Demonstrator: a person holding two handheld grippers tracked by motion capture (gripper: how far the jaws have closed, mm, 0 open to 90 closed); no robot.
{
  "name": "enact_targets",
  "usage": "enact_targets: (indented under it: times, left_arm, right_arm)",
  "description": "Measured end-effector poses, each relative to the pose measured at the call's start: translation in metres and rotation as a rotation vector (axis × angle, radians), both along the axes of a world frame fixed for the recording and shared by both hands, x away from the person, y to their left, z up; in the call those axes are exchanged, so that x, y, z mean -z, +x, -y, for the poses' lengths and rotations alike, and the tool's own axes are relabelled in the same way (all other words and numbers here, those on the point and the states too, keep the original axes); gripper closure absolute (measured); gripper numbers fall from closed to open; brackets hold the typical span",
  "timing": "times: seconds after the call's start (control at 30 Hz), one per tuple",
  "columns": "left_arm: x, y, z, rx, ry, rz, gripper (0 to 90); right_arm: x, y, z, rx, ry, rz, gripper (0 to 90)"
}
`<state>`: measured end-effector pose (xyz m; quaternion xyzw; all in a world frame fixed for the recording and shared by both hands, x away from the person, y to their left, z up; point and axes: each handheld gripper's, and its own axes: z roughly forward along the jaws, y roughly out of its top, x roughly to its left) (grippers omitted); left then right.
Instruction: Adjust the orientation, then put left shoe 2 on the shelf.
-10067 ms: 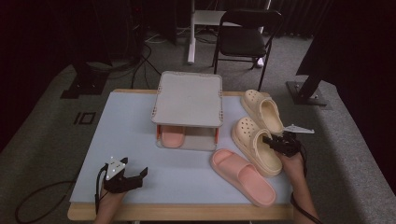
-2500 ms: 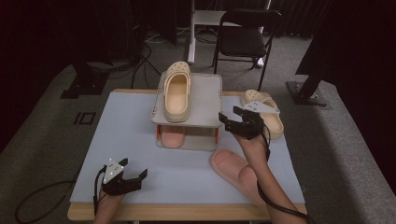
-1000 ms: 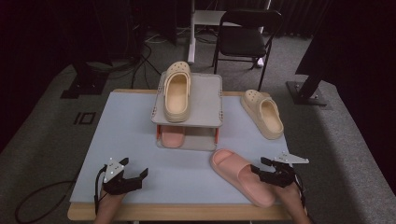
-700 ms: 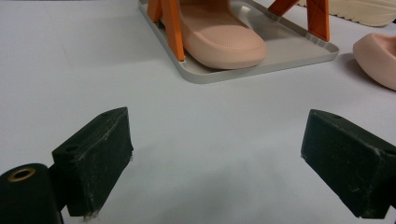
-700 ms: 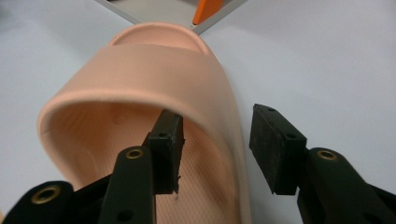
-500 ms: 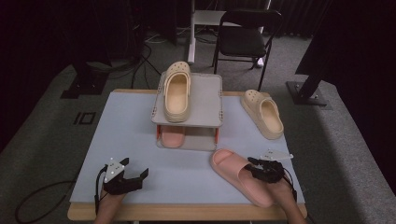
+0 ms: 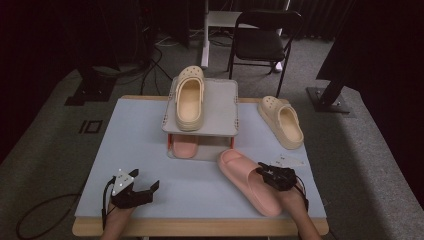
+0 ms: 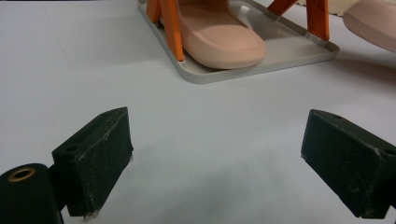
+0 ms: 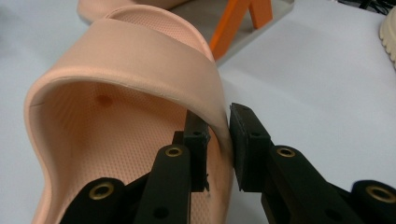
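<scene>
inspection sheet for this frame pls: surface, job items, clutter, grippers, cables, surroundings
Surface: pale blue table top, wooden front edge.
Job's things: pink slide flat on the table near the front right; its mate on the lower tray of the two-tier rack; one beige clog on the top tier, the other beige clog on the table right of the rack.
Clutter: nothing seen.
Grippers: right gripper has just closed, jaws pinching the slide's strap at its side; left gripper open over bare table.
Cables: one cable trails off the table's left side; more lie on the floor behind.
Surroundings: folding chair, grey carpet, dark stands.
</scene>
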<state>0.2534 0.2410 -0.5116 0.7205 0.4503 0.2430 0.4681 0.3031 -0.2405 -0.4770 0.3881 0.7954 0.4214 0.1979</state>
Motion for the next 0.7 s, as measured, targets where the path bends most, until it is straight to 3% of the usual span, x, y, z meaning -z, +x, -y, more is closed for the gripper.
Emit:
enact_targets:
  times: [0.1, 0.47, 0.53, 0.7]
  left_arm:
    - [-0.001, 0.000, -0.001, -0.002, -0.003, 0.006, 8.6]
    - [-0.002, 0.000, -0.002, -0.005, -0.009, 0.007, 8.6]
    - [-0.002, 0.000, -0.002, -0.006, -0.008, 0.011, 8.6]
    - [-0.002, -0.001, -0.004, -0.007, -0.009, 0.010, 8.6]
  right_arm:
    - [-0.001, 0.006, -0.010, 0.018, 0.017, -0.012, 77.1]
    - [-0.001, 0.025, -0.050, 0.109, 0.007, 0.006, 79.0]
    - [-0.001, 0.026, -0.059, 0.093, 0.009, -0.004, 79.3]
    - [0.000, 0.032, -0.075, 0.167, 0.015, -0.008, 77.2]
